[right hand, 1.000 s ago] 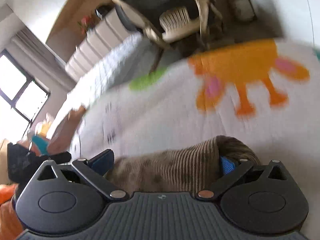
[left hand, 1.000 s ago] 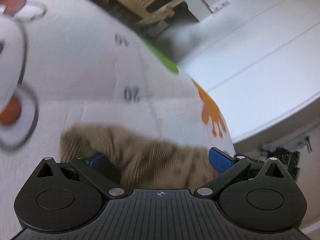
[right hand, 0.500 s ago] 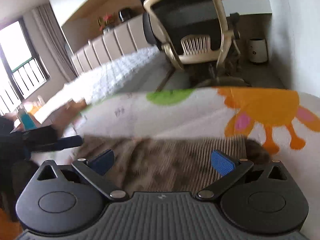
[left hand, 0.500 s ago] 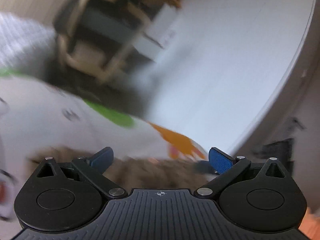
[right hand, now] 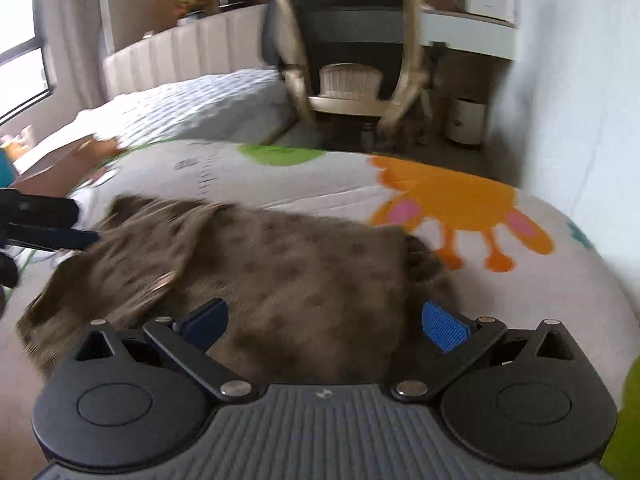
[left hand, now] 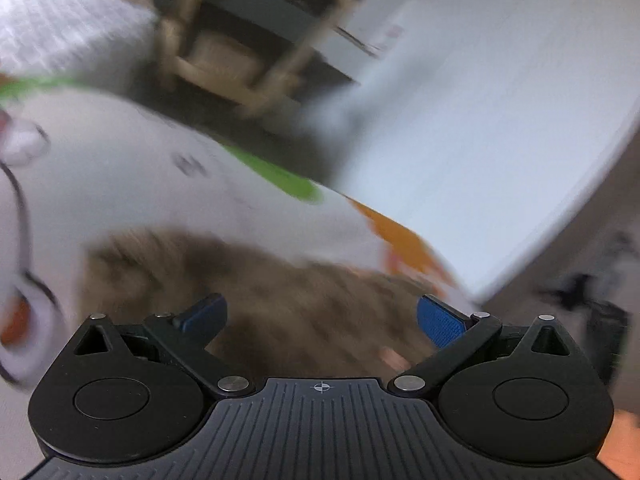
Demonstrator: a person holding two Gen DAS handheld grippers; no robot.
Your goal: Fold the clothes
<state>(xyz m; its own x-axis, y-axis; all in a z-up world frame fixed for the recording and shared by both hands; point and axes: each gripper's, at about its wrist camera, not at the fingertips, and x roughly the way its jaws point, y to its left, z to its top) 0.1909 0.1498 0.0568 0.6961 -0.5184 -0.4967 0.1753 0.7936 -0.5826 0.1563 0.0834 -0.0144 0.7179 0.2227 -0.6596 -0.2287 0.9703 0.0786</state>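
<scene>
A: Start big. Where is everything?

B: A bed (right hand: 192, 108) runs off toward ten o'clock in the right wrist view, a chair (right hand: 352, 60) stands at twelve, and nearest is a printed play mat (right hand: 312, 184) with an orange cartoon shape at two o'clock. On the mat lies the task's thing, a brown spotted garment (right hand: 288, 272), spread low and centre. One flap looks turned over on its nine o'clock side.

A: What could go wrong from here?

B: My guess: the fold comes out crooked. The cloth is rumpled at three o'clock and the flap edge is slanted, so a grab at an uneven spot may drag the whole piece instead of turning one layer. The left view is also badly blurred, so a pinch could land off the edge.

A: And the tools?

B: The right hand-held gripper (right hand: 322, 322) has its blue pads spread wide, directly over the garment and gripping nothing; I cannot tell whether it touches the cloth. The left hand-held gripper (left hand: 320, 318) is likewise spread wide over the same brown cloth, holding nothing. It also shows at nine o'clock in the right view, near the garment's edge.
</scene>
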